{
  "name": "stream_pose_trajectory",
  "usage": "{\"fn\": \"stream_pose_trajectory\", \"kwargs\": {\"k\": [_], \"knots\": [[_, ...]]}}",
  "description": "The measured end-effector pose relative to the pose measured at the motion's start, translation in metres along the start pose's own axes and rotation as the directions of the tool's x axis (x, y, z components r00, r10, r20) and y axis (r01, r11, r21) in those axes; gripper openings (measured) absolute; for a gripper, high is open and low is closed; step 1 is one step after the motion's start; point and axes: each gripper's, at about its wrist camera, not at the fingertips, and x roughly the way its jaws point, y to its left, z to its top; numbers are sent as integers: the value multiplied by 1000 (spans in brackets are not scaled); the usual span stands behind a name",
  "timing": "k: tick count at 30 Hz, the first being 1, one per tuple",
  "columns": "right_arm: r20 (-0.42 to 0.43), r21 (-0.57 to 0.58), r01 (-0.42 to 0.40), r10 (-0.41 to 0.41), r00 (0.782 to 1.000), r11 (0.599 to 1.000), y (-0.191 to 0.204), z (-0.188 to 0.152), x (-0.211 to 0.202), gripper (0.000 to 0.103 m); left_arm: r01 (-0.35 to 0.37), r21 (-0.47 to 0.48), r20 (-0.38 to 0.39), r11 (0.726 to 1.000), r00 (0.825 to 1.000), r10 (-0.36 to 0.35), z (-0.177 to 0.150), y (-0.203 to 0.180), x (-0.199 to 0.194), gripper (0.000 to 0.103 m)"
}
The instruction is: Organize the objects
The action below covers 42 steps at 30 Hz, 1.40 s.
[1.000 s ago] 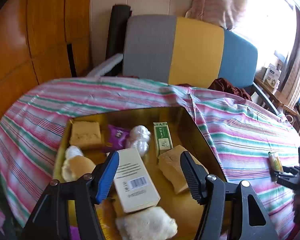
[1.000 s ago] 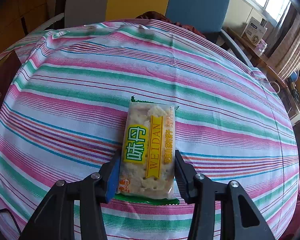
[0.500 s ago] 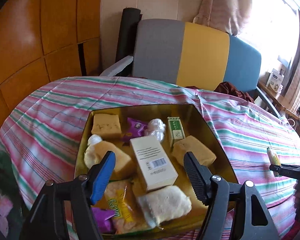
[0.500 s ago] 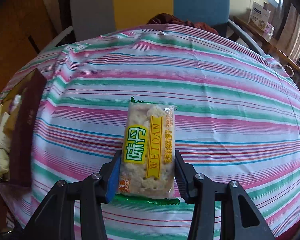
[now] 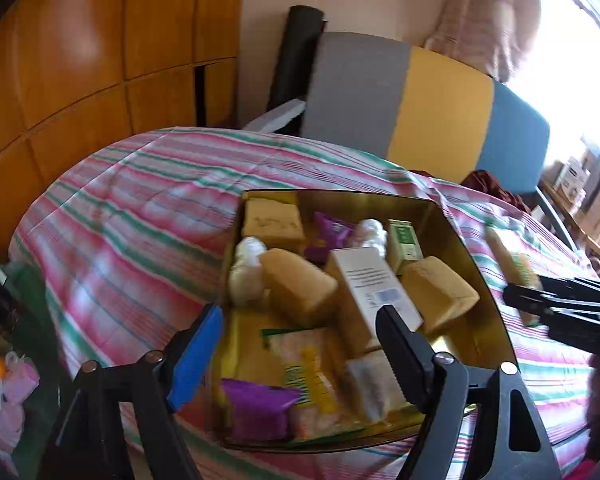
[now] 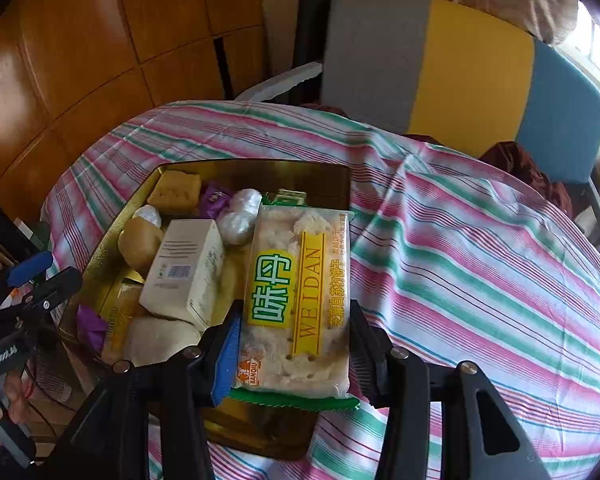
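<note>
My right gripper [image 6: 294,344] is shut on a clear cracker packet with a yellow label [image 6: 300,296] and holds it above the right part of the gold tray [image 6: 260,170]. In the left wrist view the packet [image 5: 512,264] shows at the tray's right edge. The tray [image 5: 460,236] holds several snacks: a white box [image 5: 376,284], tan cakes [image 5: 300,284], purple packets [image 5: 256,408] and white wrapped balls [image 5: 246,268]. My left gripper [image 5: 300,356] is open and empty, above the tray's near left corner.
The tray sits on a table with a pink, green and white striped cloth [image 6: 480,248]. A grey, yellow and blue chair [image 6: 460,64] stands behind it. Wooden panels [image 6: 100,40] are on the left. Clutter [image 5: 4,376] lies below the table's left edge.
My right gripper has carried the cracker packet left, from over the bare cloth to over the tray. My left gripper has drawn back and to the left, still open.
</note>
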Motion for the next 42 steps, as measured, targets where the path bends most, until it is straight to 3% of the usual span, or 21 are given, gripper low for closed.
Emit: {"fn": "stream_pose_trajectory", "kwargs": {"k": [6,9,12,17,25,31,36,42], "knots": [[-58,-93,93,-99,993,991,42,28,57,49,-29,-42,-3,999,1000,29,1,17,-3,89],[-63,-74,55,-60,996,996,41,29,66,52,-41,-40,3,998,999,41,-1,19,-3,96],[-34,-57,29,-31,999,998,39,22,59,60,-45,-40,13,998,999,46,-1,20,-4,102],[19,13,23,-23,1000,1000,32,6,39,61,-65,-29,11,997,998,65,0,15,-4,103],[96,67,130,-136,986,989,25,-30,-8,62,-96,9,25,995,995,96,-5,5,-11,103],[150,111,212,-227,962,971,18,-55,-46,63,-92,8,52,996,994,91,-9,-2,-21,103],[186,169,231,-261,947,958,16,-61,-58,64,-61,-2,45,998,997,61,-14,-5,-27,103],[182,176,239,-270,945,955,23,-56,-54,64,-65,22,60,998,996,63,-21,-7,-36,103]]}}
